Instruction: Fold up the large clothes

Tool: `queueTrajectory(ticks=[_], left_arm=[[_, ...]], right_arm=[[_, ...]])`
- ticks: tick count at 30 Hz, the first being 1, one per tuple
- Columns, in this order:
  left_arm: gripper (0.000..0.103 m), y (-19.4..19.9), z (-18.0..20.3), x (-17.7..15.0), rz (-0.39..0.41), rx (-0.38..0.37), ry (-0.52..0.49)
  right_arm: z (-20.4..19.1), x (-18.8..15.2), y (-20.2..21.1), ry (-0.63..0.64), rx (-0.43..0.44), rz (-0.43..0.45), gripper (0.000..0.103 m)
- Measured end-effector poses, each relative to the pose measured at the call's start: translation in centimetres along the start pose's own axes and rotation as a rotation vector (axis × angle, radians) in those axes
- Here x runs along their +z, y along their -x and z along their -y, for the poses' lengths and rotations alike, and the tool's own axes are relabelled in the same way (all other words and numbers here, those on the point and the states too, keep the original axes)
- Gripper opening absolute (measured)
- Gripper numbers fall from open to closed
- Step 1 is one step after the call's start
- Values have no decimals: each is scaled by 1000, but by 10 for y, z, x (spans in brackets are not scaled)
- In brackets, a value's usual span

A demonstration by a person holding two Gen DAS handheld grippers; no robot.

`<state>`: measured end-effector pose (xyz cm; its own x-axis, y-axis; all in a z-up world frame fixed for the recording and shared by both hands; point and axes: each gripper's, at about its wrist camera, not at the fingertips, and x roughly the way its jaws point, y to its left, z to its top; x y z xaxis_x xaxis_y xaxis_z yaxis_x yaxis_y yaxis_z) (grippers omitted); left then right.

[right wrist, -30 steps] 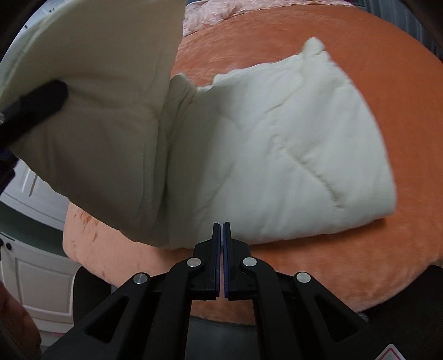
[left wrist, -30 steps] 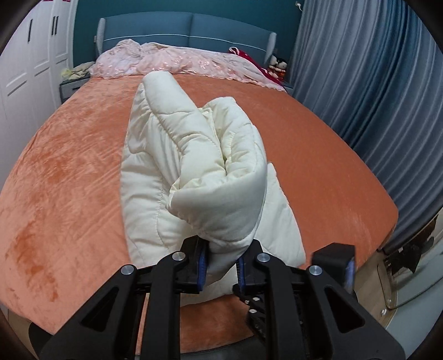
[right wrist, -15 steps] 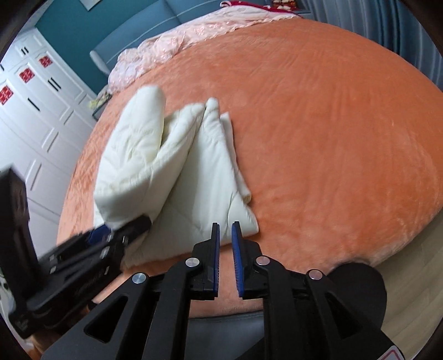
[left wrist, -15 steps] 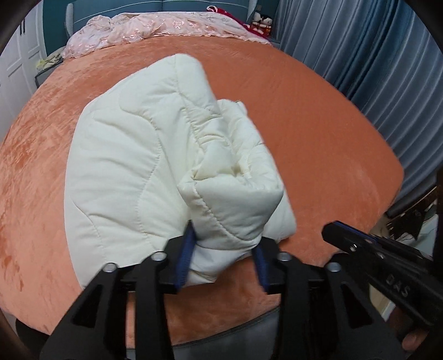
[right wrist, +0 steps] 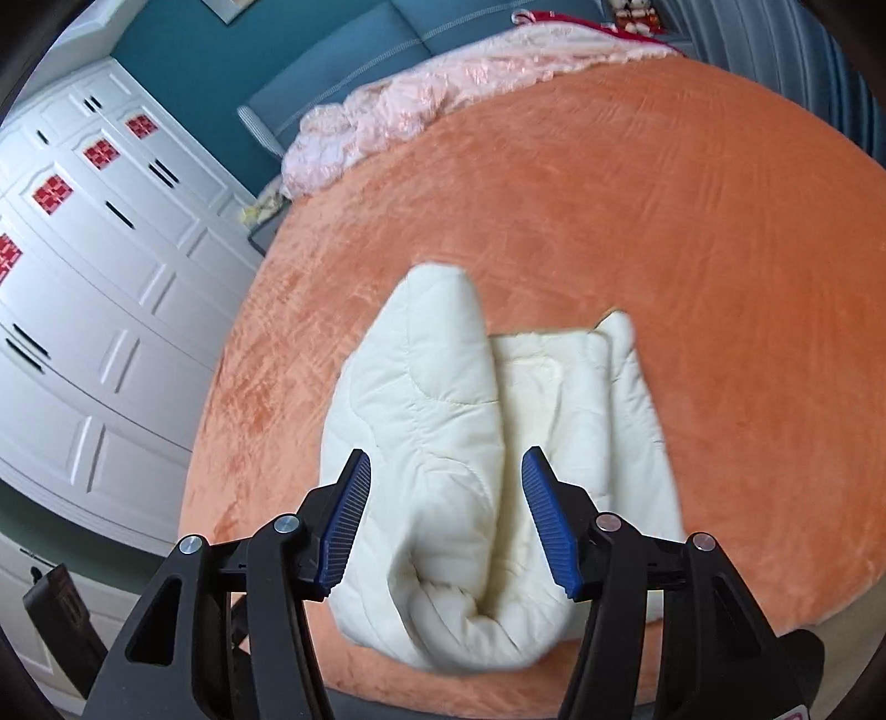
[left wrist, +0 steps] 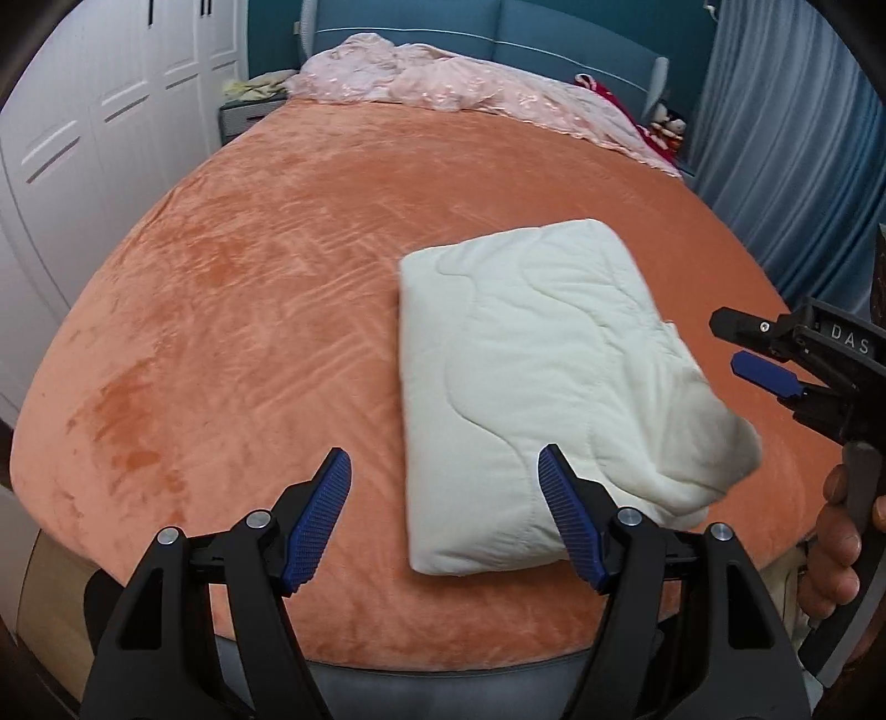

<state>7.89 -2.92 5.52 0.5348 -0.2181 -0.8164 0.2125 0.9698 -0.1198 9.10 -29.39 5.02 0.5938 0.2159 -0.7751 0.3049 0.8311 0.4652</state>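
Cream quilted garment (left wrist: 531,399) lies folded into a thick pad on the orange bedspread (left wrist: 249,332), near the bed's front edge. In the right wrist view the same garment (right wrist: 443,443) shows its open side: a top layer doubled over the lower ones, with the rounded fold end nearest the camera.

Left gripper (left wrist: 446,518): jaws released and spread wide, having just been opening. No cloth is pinched. The garment's near left corner sits ahead of the jaws and toward the right-hand finger, which overlaps the garment's near edge in the picture; contact there cannot be told. Bare bedspread lies ahead of the left-hand finger.

Right gripper (right wrist: 446,523): jaws released, also just been opening. The rounded fold end appears between and below the two blue pads (right wrist: 343,526), but neither pad presses on it.

In the left wrist view the right gripper (left wrist: 775,354) enters from the right edge, to the right of the garment, with a hand (left wrist: 841,537) on its grip.

Beyond the jaws at the far end of the bed: a crumpled pink cover (left wrist: 454,88) against the blue headboard (left wrist: 554,39). White wardrobe doors (right wrist: 83,310) stand to the left, grey-blue curtains (left wrist: 792,138) to the right.
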Motion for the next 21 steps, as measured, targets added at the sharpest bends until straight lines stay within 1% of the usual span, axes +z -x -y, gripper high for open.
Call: queueTrajectory(ticks=[1,2,4,5,6,7,9,11,13,15,18,21], left_arm=[[68,-3,-4,3,-4,23,4],[68,-3,-10,5,-3,36,6],[68,-6,-13,11,1,57,13],[68,-7,-15,13,3,55,13],[68,-8,-14,15,6,56,12],[68,-9,-12,19,5,58,10],[68,-8,-7,25,14,45,3],[68,-11,0,33,22,33,-7],[68,-11,12,39,28,7,-20],[68,-13,26,44,27,-26,-33],[68,-22,53,50,16,-67,-60],[68,-37,85,54,-9,-93,-92]], right_arm=[[-4,1,-8,-3,-16,-21,57],[-5,-6,-10,-1,-32,-37,57],[-9,-8,-25,13,-75,-70,57],[-11,-10,-31,22,-84,-86,45],[-10,-12,-33,29,-79,-94,22],[-8,-13,-33,28,-65,-93,19],[-1,-16,-25,22,-32,-59,12],[8,-18,-8,21,-27,-14,11],[19,-19,8,31,-56,43,11],[38,-25,23,16,-90,85,11],[69,-33,27,-24,-117,78,11],[102,-45,21,-76,-111,57,11]])
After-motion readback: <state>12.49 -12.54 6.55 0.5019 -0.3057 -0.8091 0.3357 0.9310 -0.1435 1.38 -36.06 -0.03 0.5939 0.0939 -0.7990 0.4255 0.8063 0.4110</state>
